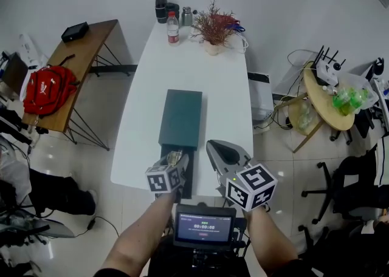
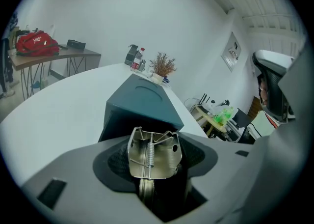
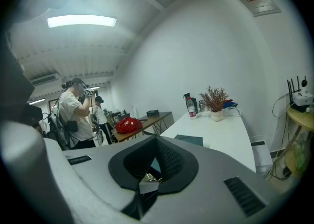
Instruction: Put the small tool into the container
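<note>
You are mid-carry: the small tool (image 2: 154,144), a folded metal piece with a spring down its middle, is clear of the surface (image 1: 222,87) and not yet in the container (image 1: 182,118). Your left gripper (image 2: 155,161) has it. The fingers (image 2: 117,160) stand wide but pinch the tool by its lower part, so its sprung head sticks up past the fingertips.

The container is the dark teal box straight beyond those fingertips. Its darker near end, which looks like the open part, lies just under and ahead of them.

Your right gripper (image 3: 156,164) sits just to the right of the left fingers. Its tips are brought together with nothing between them, and it points along the box's right flank.

The next move, as I judge it, is a short reach forward and down. Get the tool over the opening before you let the left fingers spread. Keep the right fingers out of that path, or use them to steady the box if it slides.

The count:
- one tool
- one container
- two grippers

At the far end, well beyond both sets of fingers, stand one water bottle (image 1: 173,28) and one potted plant (image 1: 213,28).
</note>
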